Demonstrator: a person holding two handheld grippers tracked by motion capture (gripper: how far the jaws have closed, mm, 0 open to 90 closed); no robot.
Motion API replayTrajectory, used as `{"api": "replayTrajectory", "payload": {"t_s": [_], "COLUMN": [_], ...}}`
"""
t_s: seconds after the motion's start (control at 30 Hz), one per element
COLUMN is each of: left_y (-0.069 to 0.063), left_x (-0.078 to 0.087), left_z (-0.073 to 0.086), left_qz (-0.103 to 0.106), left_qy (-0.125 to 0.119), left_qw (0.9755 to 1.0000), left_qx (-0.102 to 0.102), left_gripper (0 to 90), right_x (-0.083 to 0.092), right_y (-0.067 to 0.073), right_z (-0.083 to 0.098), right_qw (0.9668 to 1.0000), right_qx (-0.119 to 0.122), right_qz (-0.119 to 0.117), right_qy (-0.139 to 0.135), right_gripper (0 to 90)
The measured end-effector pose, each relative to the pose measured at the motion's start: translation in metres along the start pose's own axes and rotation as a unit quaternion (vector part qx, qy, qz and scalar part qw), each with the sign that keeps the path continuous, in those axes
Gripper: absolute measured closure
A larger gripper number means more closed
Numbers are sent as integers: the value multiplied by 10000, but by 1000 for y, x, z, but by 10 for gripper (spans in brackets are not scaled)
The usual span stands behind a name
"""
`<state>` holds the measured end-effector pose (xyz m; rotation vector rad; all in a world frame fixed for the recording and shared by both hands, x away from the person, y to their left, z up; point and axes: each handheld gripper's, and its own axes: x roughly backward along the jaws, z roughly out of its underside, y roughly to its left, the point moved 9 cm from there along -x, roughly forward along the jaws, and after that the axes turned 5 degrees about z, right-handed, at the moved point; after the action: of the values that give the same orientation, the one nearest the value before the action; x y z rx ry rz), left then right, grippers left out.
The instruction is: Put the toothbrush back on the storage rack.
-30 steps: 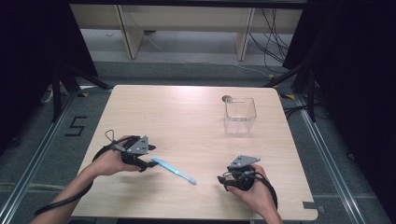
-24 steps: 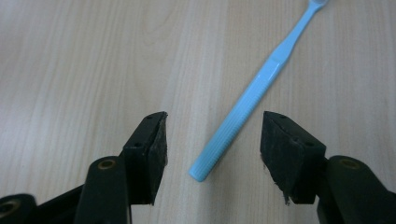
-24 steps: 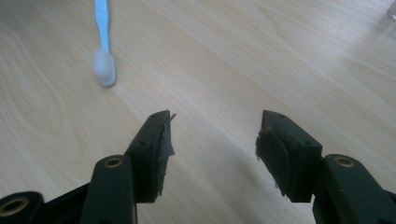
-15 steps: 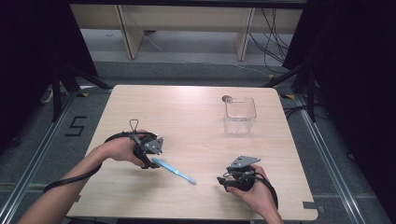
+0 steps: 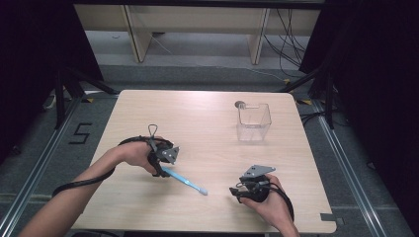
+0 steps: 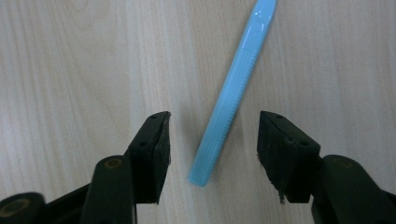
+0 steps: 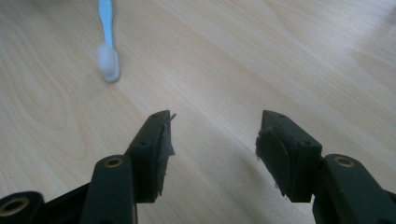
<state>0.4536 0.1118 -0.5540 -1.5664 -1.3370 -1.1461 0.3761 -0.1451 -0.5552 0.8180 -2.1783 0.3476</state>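
Light-blue plastic toothbrush (image 6: 233, 93): head cut off by top edge, left gripper view; handle cut off, bristles blurred, right gripper view (image 7: 107, 42).

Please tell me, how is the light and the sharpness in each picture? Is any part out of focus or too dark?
High view: even light on the table, surroundings nearly black, image soft. Left gripper view: blue toothbrush handle sharp between the open left claw, faint shadow beside it. Right gripper view: the toothbrush head is blurred, the right claw is clearer, pale glare on the wood at the upper right.
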Motion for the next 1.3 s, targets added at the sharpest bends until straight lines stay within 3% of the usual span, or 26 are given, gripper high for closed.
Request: {"api": "replayTrajectory", "payload": {"t_s": [0.03, 0.17, 0.3, 0.47, 0.83, 1.1, 1.23, 1.27, 1.3], "left_y": [0, -1, 0, -2, -4, -2, -2, -2, -2], "left_x": [0, -2, -2, -4, -9, -12, -13, -13, -14], "left_z": [-1, -2, -4, -4, -5, -5, -4, -4, -4], "left_qz": [45, 120, 167, 280, 491, 521, 574, 581, 619], "left_qy": [48, 151, 315, 449, 805, 957, 1034, 1049, 1076], "left_qw": [10000, 9997, 9991, 9980, 9931, 9907, 9893, 9890, 9884], "left_qx": [-61, -126, -238, -341, -697, -820, -856, -864, -878], "left_gripper": [446, 459, 477, 488, 544, 549, 554, 555, 559], "right_x": [-1, -1, 0, -1, 0, 1, 1, 0, 2], "right_y": [-1, 0, -1, -1, 1, 3, 1, 1, 1], "right_z": [0, -2, -2, -3, -2, -2, -2, -2, -1], "right_qw": [10000, 10000, 9999, 9999, 10000, 10000, 9999, 9999, 10000], "right_qx": [85, 5, 119, 82, 32, -2, 103, 80, 0], "right_qz": [29, 17, 10, 30, -2, -46, -34, -18, -54], "right_qy": [-38, -63, -20, -81, -85, -24, -39, -92, 24], "right_gripper": [447, 447, 447, 447, 447, 447, 447, 447, 447]}}
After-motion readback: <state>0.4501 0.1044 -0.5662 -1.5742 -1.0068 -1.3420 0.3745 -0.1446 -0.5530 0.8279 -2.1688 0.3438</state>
